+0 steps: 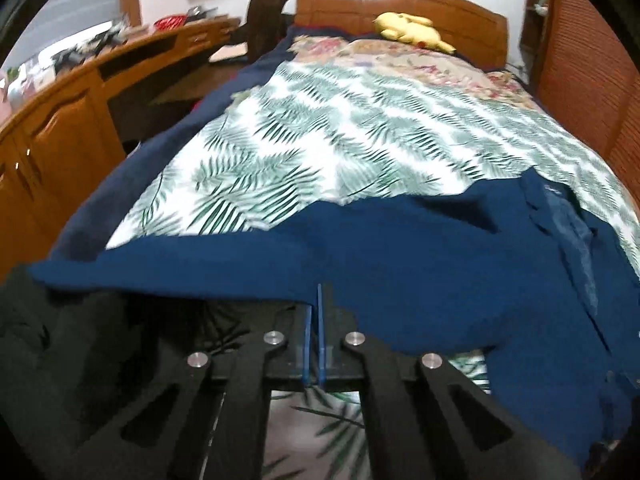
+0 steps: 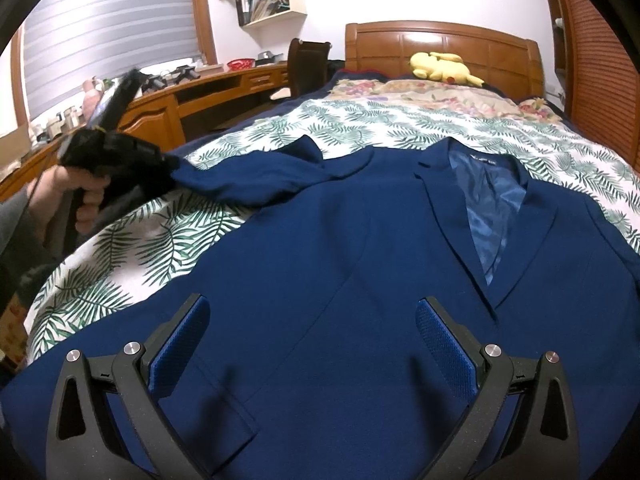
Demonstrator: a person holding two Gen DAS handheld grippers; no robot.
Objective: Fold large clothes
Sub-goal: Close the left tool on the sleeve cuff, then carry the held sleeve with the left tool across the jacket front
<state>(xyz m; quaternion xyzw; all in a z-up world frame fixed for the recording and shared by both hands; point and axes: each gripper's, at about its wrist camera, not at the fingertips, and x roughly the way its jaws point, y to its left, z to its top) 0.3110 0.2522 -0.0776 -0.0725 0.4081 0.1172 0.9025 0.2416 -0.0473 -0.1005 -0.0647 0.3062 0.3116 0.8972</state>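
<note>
A navy blue suit jacket (image 2: 340, 240) lies face up on the bed, collar toward the headboard and its shiny blue lining (image 2: 492, 216) showing. Its sleeve (image 2: 248, 176) stretches out to the left. There my left gripper (image 2: 162, 166), held in a person's hand (image 2: 86, 200), is shut on the cuff end. In the left wrist view the two blue pads (image 1: 308, 332) stand pressed together at the jacket's (image 1: 440, 248) raised edge, and my left gripper (image 1: 314, 306) pinches the fabric. My right gripper (image 2: 312, 308) hovers open over the jacket's lower front, with nothing between its fingers.
The bed has a leaf-print cover (image 2: 132, 248) and a floral quilt (image 2: 420, 92) further back. A yellow plush toy (image 2: 440, 66) lies by the wooden headboard (image 2: 440, 40). A wooden desk (image 2: 160, 112) and a chair (image 2: 308, 60) stand on the left, louvred doors (image 2: 600, 60) on the right.
</note>
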